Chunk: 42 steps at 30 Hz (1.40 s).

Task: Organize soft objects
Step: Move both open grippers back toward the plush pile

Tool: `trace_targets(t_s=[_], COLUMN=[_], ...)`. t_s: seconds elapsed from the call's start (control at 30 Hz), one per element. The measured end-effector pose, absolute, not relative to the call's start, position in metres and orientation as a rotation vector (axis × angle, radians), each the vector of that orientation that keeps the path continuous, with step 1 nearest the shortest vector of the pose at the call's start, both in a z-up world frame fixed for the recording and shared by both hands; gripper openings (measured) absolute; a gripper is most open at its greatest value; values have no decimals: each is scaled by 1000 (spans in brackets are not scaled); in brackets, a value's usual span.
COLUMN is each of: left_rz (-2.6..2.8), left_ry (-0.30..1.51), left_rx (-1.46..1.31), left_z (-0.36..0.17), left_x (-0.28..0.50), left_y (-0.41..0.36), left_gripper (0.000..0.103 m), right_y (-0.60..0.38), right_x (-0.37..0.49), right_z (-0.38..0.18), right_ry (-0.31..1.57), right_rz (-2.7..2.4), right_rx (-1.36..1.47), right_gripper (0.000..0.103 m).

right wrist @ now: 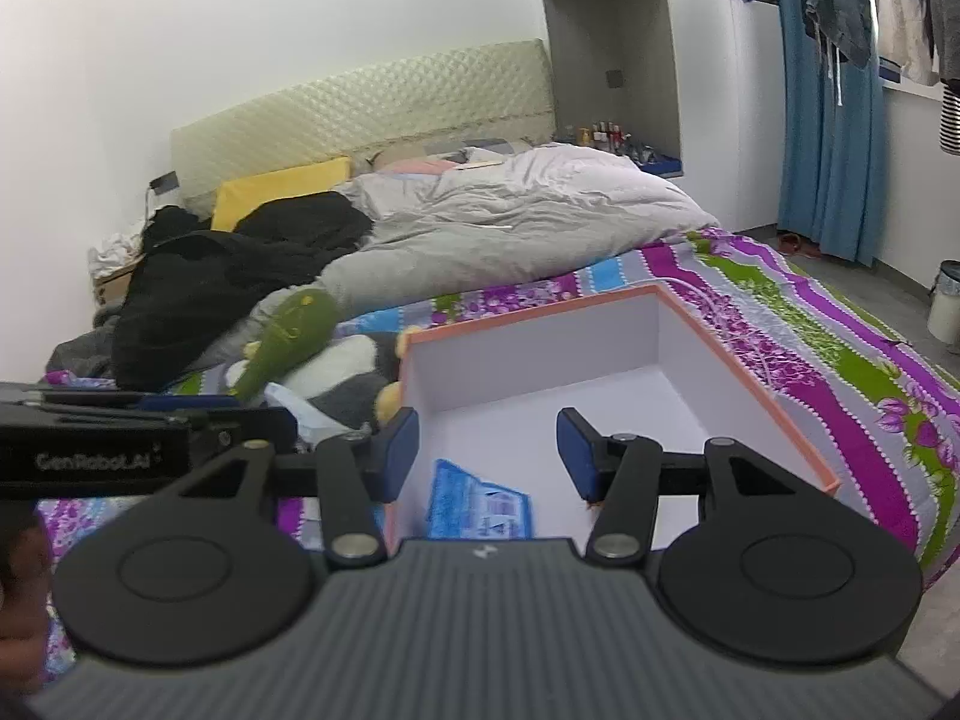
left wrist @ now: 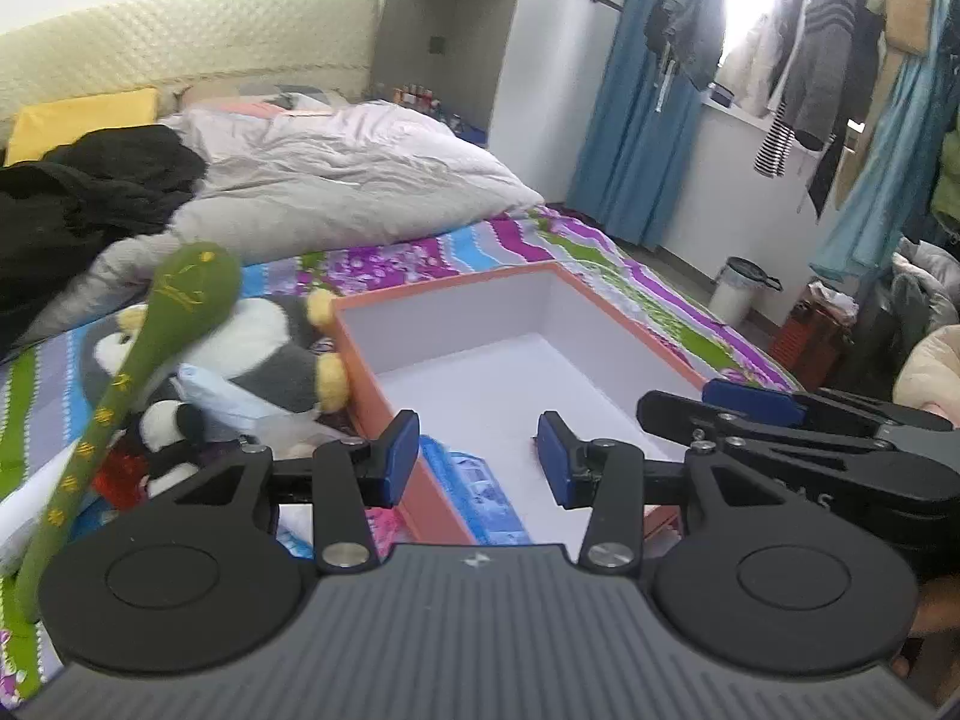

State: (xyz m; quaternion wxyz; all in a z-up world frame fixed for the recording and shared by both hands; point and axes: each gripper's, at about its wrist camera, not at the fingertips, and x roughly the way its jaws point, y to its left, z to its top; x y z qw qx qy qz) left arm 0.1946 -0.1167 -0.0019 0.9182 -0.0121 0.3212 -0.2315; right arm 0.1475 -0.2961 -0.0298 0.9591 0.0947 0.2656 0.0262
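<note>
An orange box (left wrist: 447,283) with a white inside lies on the striped bedspread, and a blue packet (left wrist: 480,495) rests in its near corner. Left of the box are piled soft toys: a long green plush (left wrist: 192,288), a grey-and-white penguin (left wrist: 264,354) and a small black-and-white plush (left wrist: 171,429). My left gripper (left wrist: 477,453) hovers open over the box's near left wall, with nothing between its pads. My right gripper (right wrist: 486,450) is open and empty above the box (right wrist: 528,312) and the blue packet (right wrist: 480,507). The green plush (right wrist: 288,333) lies beyond the left gripper (right wrist: 192,411).
A rumpled grey duvet (left wrist: 336,180), black clothes (left wrist: 90,192) and a yellow pillow (left wrist: 78,120) cover the far half of the bed. Blue curtains (left wrist: 636,120) and hanging garments (left wrist: 822,60) are on the right. On the floor stands a white bin (left wrist: 735,291).
</note>
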Motion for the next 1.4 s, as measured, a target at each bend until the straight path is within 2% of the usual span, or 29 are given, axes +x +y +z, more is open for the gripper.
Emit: trace_targets(t_s=[0.47,1.4], left_rz=[-396,-304], left_ry=[651,710], left_rx=[-117,-211], left_z=[-7,-52], left_x=[158,113], left_y=[-50,30], left_gripper=[50,50], right_y=[-254,-187], right_x=[125,95], right_z=[-33,-58], right_ry=[530,588], right_rz=[105,167], right_rx=[203,170], right_gripper=[54,54])
